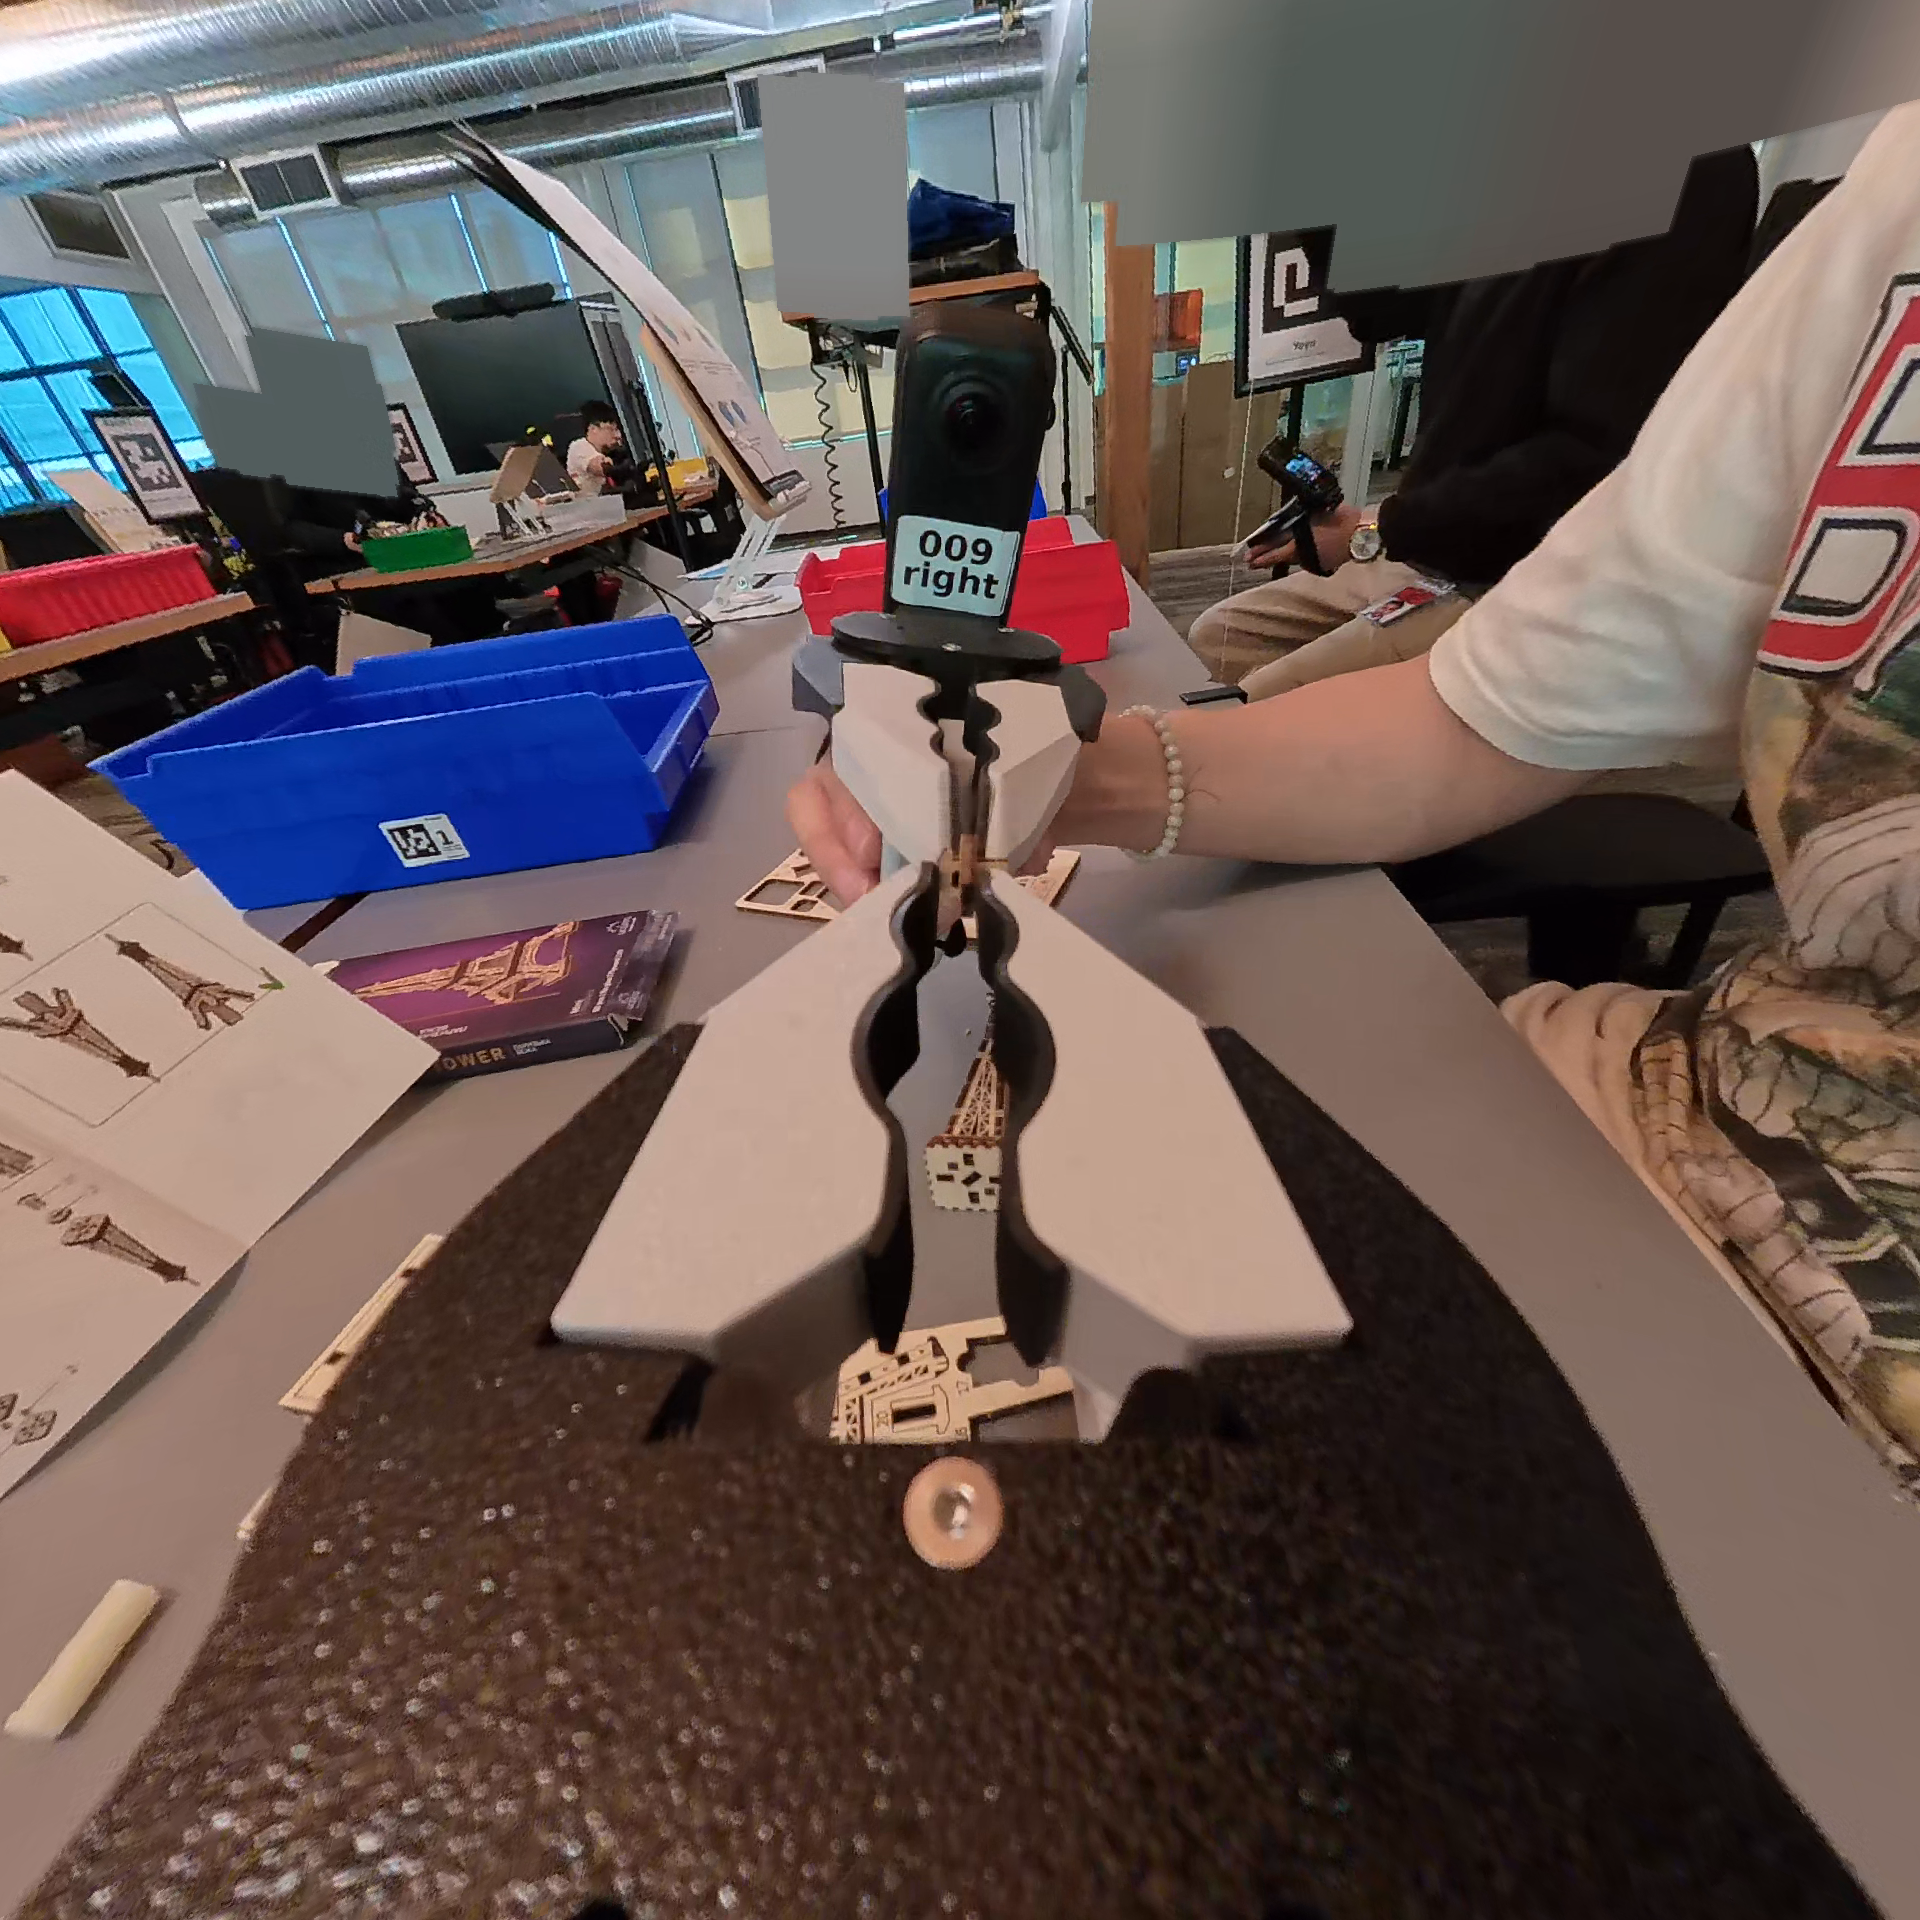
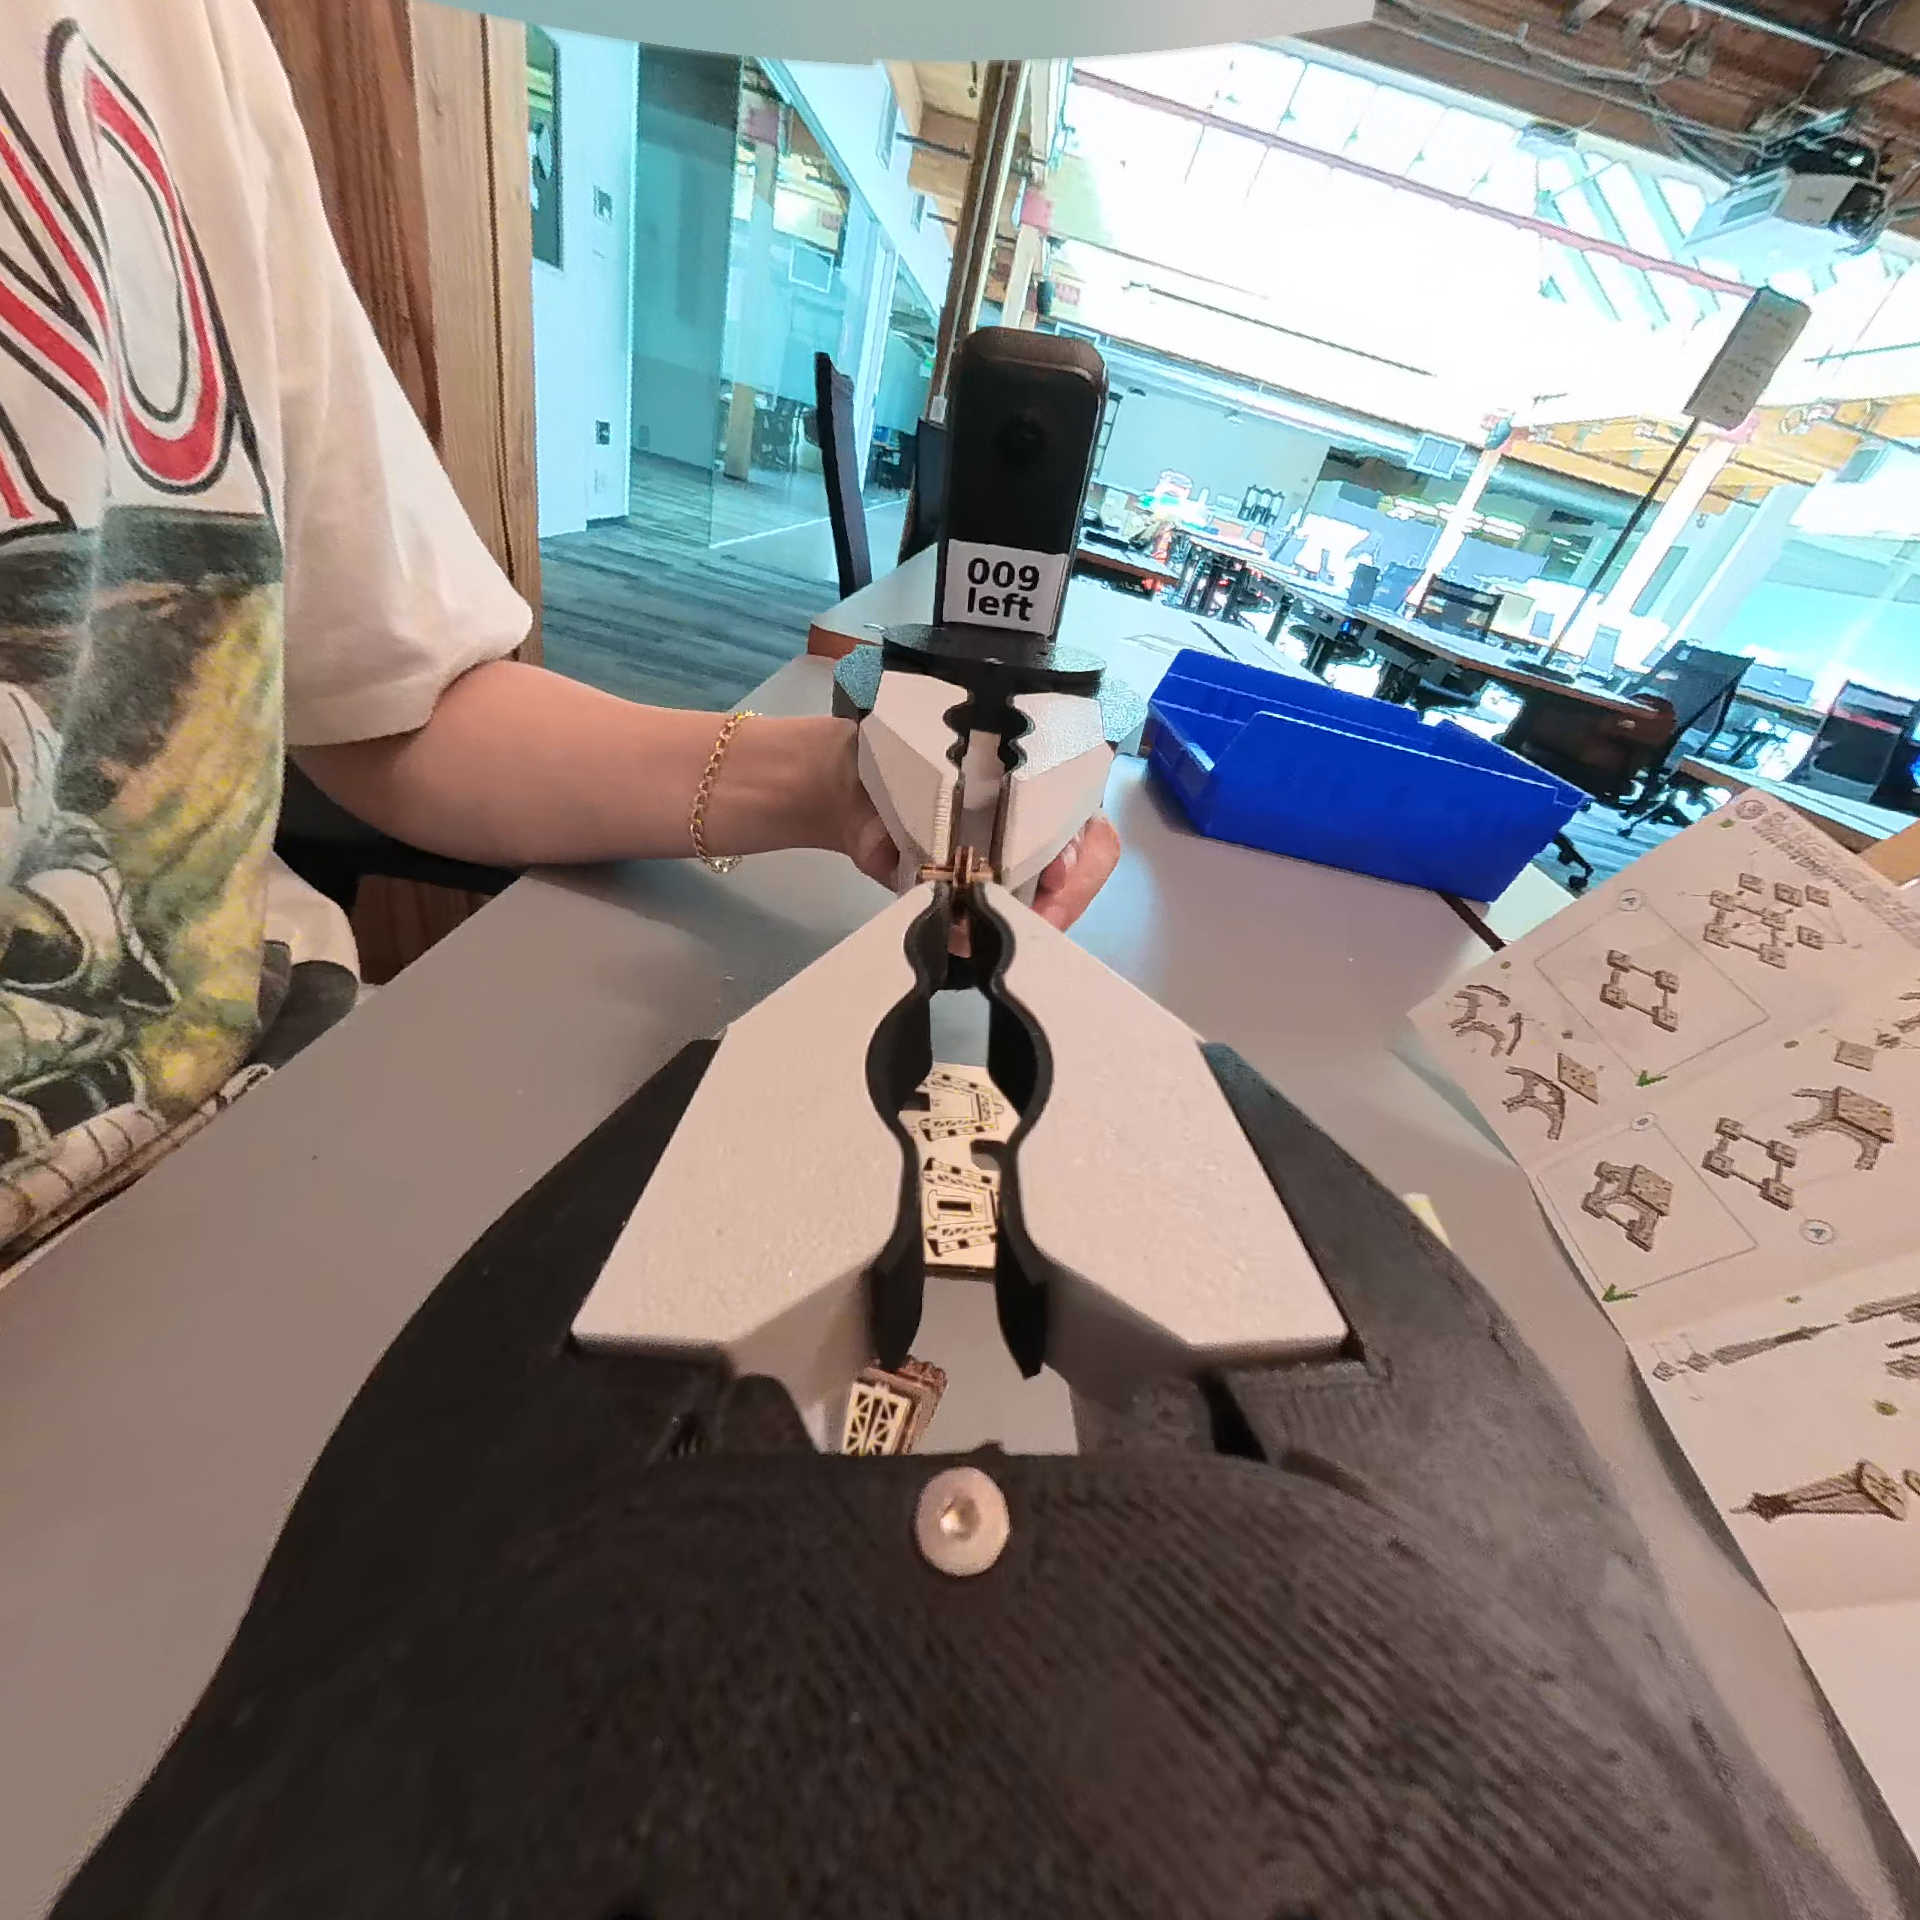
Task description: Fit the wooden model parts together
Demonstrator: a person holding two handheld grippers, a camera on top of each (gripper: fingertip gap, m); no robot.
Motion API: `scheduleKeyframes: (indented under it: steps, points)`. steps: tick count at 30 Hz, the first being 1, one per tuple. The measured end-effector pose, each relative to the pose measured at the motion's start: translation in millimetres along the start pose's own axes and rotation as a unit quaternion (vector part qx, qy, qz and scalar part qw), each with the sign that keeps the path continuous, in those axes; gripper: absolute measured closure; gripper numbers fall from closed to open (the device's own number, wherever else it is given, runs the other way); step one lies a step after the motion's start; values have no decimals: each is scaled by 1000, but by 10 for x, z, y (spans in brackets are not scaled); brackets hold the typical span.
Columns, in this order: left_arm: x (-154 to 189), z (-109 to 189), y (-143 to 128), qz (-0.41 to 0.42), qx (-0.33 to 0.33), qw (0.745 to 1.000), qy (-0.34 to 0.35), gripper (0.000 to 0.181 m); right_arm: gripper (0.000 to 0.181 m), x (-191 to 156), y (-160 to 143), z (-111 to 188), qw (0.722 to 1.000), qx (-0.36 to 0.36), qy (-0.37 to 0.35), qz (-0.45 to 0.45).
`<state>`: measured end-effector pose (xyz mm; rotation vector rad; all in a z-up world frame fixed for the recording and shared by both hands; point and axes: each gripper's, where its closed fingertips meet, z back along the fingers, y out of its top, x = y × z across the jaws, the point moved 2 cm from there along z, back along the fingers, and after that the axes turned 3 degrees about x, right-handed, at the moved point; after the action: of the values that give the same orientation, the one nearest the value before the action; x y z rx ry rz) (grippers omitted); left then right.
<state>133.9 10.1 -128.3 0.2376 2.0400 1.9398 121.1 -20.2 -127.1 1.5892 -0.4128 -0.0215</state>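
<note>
Blue plastic bin [image 1: 416, 748], contents unseen. 2 grippers, left [image 1: 961, 894] and right [image 2: 956, 894], meet tip to tip, each clenched on small pale wooden model parts [image 1: 964, 854].

Things around the grey table [image 1: 1299, 997], no part of the work

A blue bin [image 1: 416, 748] stands on the table at its far side, and a red bin [image 1: 1049, 592] stands behind it, farther away. In front of the blue bin lies a dark purple box [image 1: 509, 982], and beside that box an open instruction sheet [image 1: 156, 1039] with drawings. A small white stick [image 1: 83, 1657] lies near the table's edge. Behind the blue bin, a tilted board on a stand [image 1: 717, 416].
</note>
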Motion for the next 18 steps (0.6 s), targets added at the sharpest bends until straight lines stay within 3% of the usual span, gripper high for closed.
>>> scheduleKeyframes:
  steps: [7, 12, 18]
  points:
    - [-75, -30, -79, 2, -23, 999, 26, 177, 181, 67, -94, 42, 1000, -3, -6, -12]
    - [-35, 3, -108, 27, -31, 999, 2, 170, 181, 51, -152, 94, 998, 6, 19, -52]
    - [-62, 60, -90, 58, -22, 998, -1, 181, 181, -44, -133, 81, 995, 31, 57, -77]
